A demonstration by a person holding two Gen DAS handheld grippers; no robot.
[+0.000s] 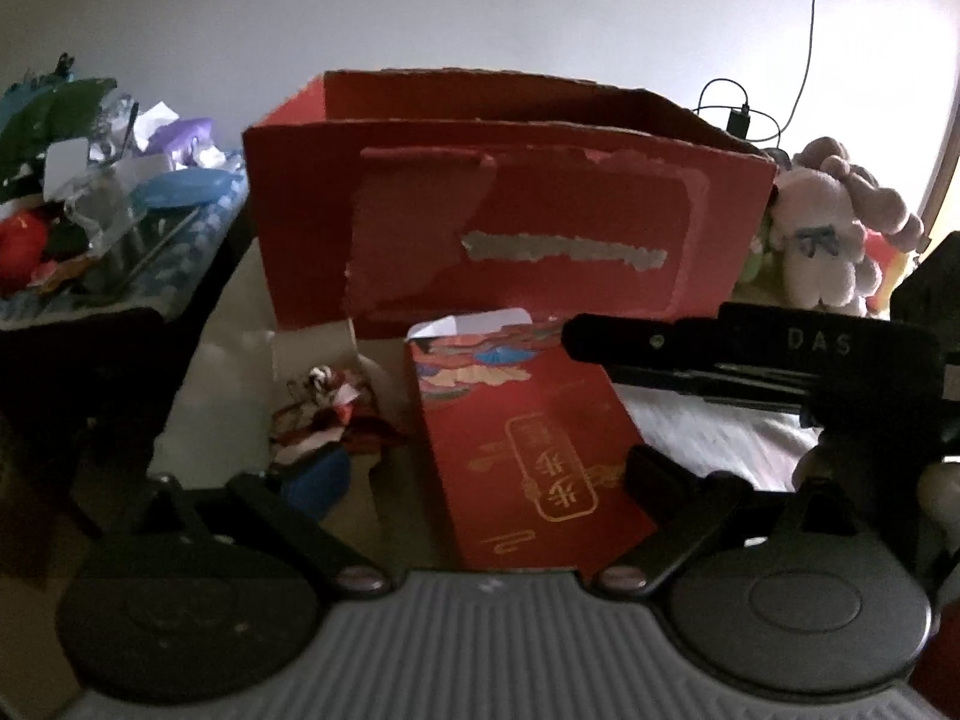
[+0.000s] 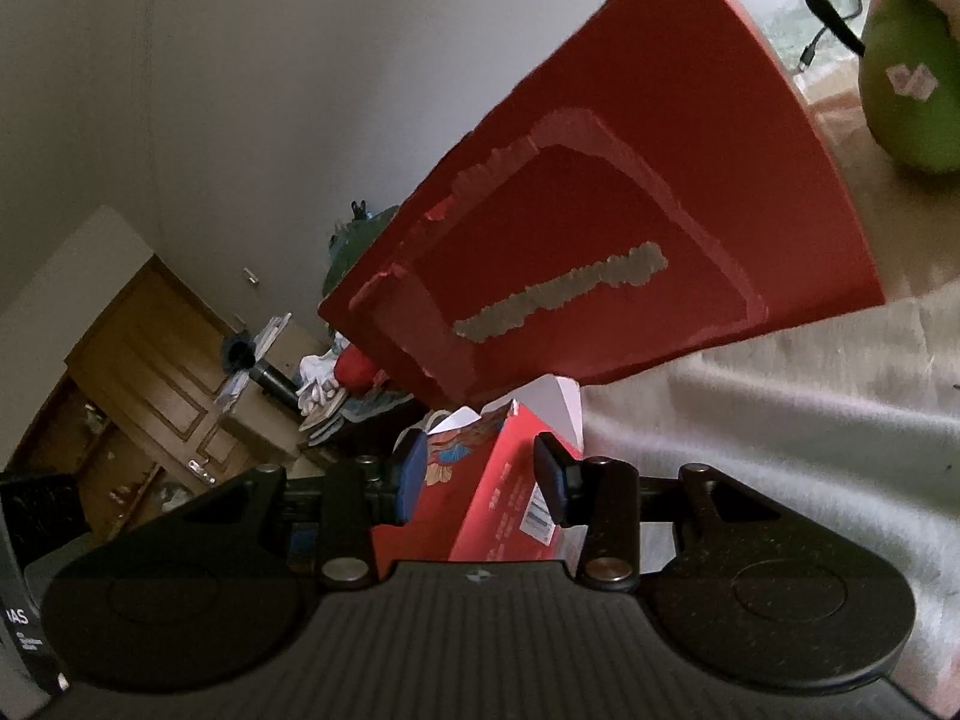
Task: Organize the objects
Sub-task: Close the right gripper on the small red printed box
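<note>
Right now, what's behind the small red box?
A big open red carton stands behind the small red box. Its tall front wall hides whatever is inside. Behind it is a plain wall.

Right gripper (image 2: 480, 474) is closed on a small red box (image 2: 474, 504); one blue pad (image 2: 411, 477) bears on its decorated face, the other on the barcode side. The white flap at the box's top end stands open. At 12 o'clock from it, a large red carton (image 2: 630, 204) with torn label residue and a grey strip leans tilted across the frame, its lower edge just beyond the flap. White cloth (image 2: 780, 420) covers the surface from 3 to 5 o'clock. Green plush (image 2: 906, 84) sits at 2 o'clock. Wooden cabinet (image 2: 138, 360) and cluttered items lie at 9 o'clock.
</note>
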